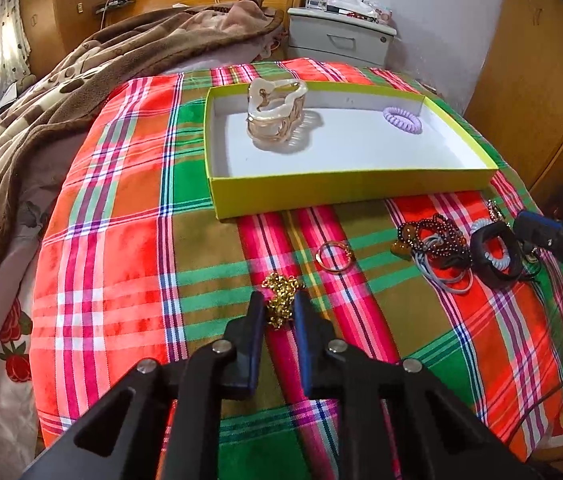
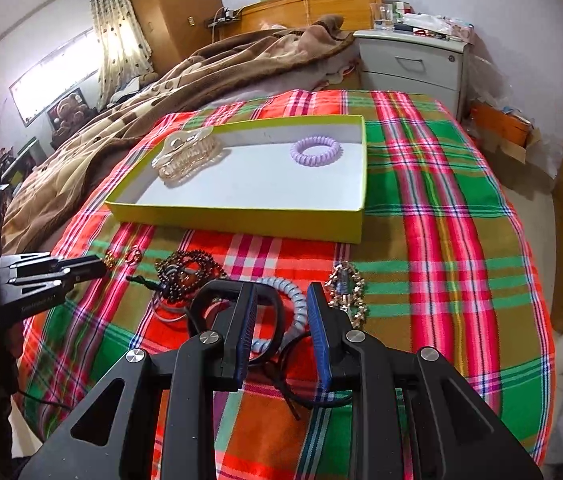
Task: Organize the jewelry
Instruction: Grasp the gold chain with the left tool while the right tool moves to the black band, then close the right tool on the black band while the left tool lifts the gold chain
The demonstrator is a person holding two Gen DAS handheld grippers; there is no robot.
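My left gripper [image 1: 279, 300] is shut on a small gold chain [image 1: 281, 292] that lies bunched on the plaid cloth. My right gripper [image 2: 281, 292] is open, its fingers astride a pale blue spiral hair tie [image 2: 295, 304] and a black band [image 2: 277, 314]. Beside them lie a dark bead necklace [image 2: 189, 268], a sparkly metal piece [image 2: 347, 292] and a gold ring [image 1: 333, 256]. Behind stands a shallow yellow-green box [image 1: 321, 192], which holds a cream hair claw [image 1: 275, 116] and a purple spiral tie [image 1: 401, 120].
The plaid cloth [image 1: 121, 240] covers the end of a bed. A brown blanket [image 1: 81, 80] is heaped at the far left. A white nightstand [image 1: 341, 36] stands behind the box. The bed drops off to the floor on the right [image 2: 561, 280].
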